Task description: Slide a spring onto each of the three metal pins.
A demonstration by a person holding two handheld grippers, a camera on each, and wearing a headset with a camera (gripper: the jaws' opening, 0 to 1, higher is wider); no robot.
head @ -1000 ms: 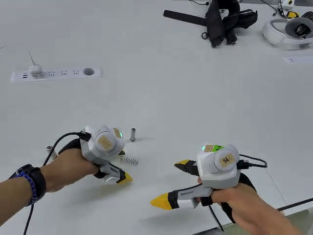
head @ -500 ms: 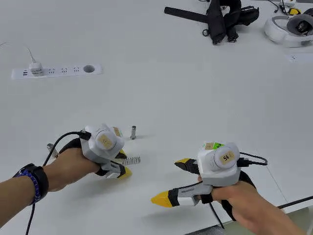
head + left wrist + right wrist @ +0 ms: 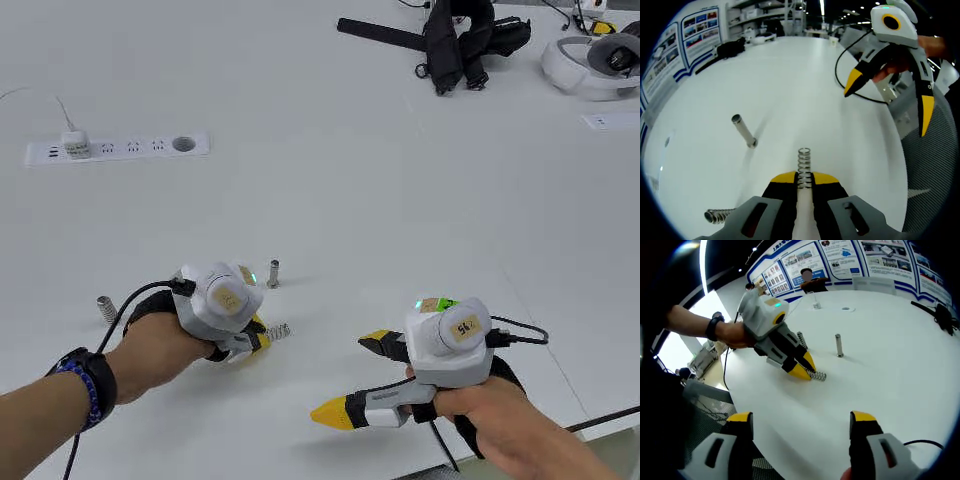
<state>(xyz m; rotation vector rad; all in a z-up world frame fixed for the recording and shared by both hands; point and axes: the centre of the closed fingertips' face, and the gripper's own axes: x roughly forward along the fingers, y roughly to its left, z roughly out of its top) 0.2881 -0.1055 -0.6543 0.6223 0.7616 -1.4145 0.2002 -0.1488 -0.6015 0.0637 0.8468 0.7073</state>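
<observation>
**Q:** Grippers?
**A:** L gripper (image 3: 798, 179) clamped on spring (image 3: 803, 160), bottom centre. R gripper (image 3: 350, 375) jaws wide apart, lower right.
**Q:** Surface, room?
**A:** White bench (image 3: 400, 220). Pin (image 3: 273, 273) upright just beyond spring. Power strip (image 3: 115, 149) upper left. Posters (image 3: 875, 257) on far wall.

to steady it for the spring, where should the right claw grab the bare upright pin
Grip the pin low on its shaft, the right claw coming in level from its side. It stands upright and slim, so jaws across it should hold, leaving the top free for the spring in the left claw.
</observation>
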